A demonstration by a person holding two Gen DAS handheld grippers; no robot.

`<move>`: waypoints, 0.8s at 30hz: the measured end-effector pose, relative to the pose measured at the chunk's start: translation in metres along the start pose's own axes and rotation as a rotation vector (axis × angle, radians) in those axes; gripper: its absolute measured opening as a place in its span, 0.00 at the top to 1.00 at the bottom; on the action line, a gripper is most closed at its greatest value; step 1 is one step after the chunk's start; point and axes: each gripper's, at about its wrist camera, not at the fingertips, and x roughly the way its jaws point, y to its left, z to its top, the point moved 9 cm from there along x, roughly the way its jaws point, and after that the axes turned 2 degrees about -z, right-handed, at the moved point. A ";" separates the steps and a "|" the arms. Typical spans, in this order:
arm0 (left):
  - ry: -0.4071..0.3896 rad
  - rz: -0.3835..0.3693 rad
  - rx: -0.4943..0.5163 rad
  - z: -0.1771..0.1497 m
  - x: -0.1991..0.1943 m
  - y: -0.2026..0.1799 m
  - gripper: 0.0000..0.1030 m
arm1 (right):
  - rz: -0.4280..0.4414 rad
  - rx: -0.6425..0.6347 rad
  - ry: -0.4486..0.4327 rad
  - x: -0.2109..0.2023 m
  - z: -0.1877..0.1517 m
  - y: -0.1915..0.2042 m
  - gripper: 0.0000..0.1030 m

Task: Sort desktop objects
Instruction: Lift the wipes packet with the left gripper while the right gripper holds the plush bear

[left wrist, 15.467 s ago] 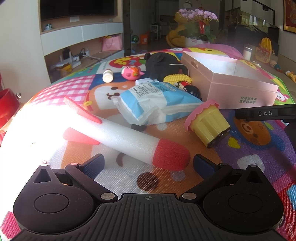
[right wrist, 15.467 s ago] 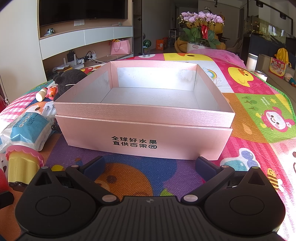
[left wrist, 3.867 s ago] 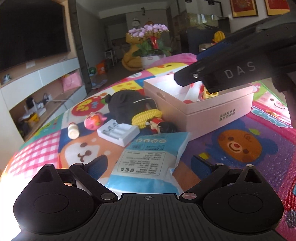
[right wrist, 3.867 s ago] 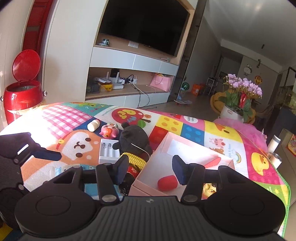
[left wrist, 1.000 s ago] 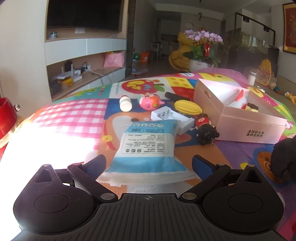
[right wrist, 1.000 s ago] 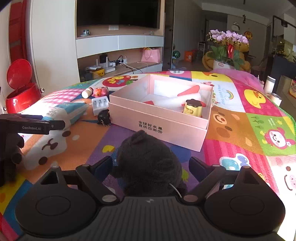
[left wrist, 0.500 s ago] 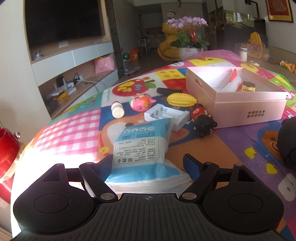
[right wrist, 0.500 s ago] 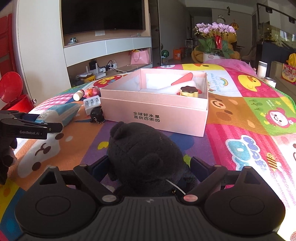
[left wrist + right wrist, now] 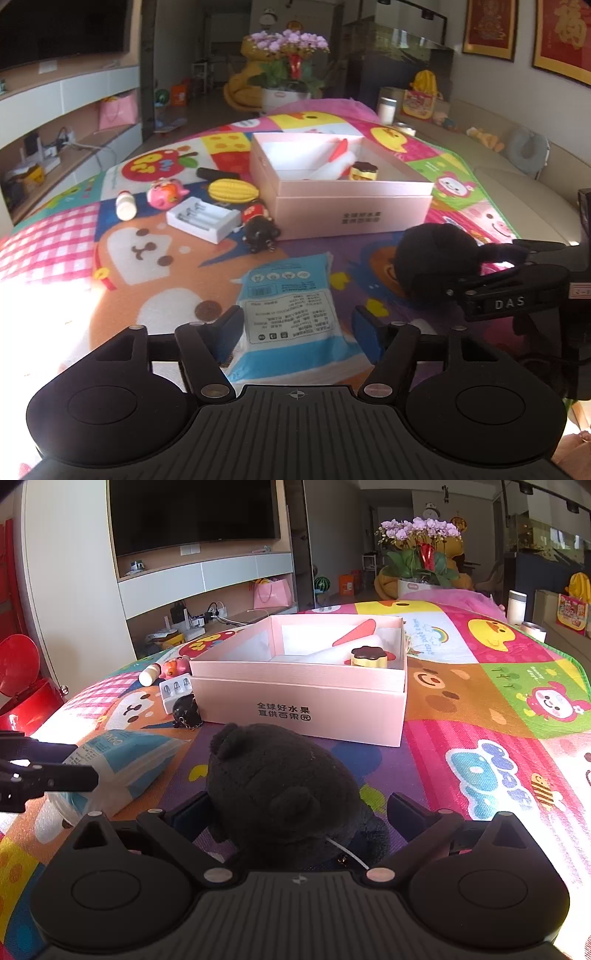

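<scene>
Sorting is partly done, judged from what lies where. The pink box [image 9: 299, 716] stands open on the play-mat-covered surface [image 9: 480, 709] and holds two things: a white foam rocket with red fins [image 9: 354, 637] lying across the back and a yellow cupcake toy with a brown top [image 9: 369, 657] near its right wall. Left outside: a black plush bear [image 9: 280, 790], a blue-and-white tissue pack [image 9: 291, 314], a small doll with a red cap [image 9: 258, 229], a white battery tray [image 9: 203, 219], a toy corn cob [image 9: 232, 190], a pink pig toy [image 9: 166, 190], a small white bottle [image 9: 125, 208] and a dark cylinder [image 9: 218, 172] behind the corn. The left tongs [image 9: 295, 328] bracket the near end of the tissue pack, and their jaws have just been closing; the pack fills the gap, with the left pad at its edge, but whether they already pinch it cannot be told. The right tongs [image 9: 295, 812] stand wide around the plush bear, which sits on the mat just in front of the box; their jaws have just been opening, and a gap shows on the right side, so the bear reads as released, not gripped. Estimate: two items boxed, eight still out.
</scene>
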 end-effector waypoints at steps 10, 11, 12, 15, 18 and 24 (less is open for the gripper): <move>0.029 0.088 0.019 -0.006 0.008 0.007 0.07 | 0.001 0.016 0.011 0.003 -0.001 -0.002 0.00; 0.033 0.095 0.020 -0.008 0.010 0.008 0.07 | 0.000 0.016 0.012 0.003 -0.001 -0.002 0.00; 0.033 0.105 0.024 -0.008 0.012 0.009 0.07 | 0.000 0.016 0.011 0.003 -0.001 -0.002 0.00; 0.025 0.149 0.024 -0.007 0.012 0.019 0.06 | 0.000 0.017 0.012 0.003 -0.001 -0.003 0.00; 0.021 0.195 0.013 -0.005 0.008 0.034 0.04 | 0.003 0.018 0.016 0.004 -0.002 -0.003 0.00; 0.037 0.149 -0.027 -0.007 0.007 0.043 0.04 | 0.009 0.025 0.030 0.006 -0.003 -0.003 0.00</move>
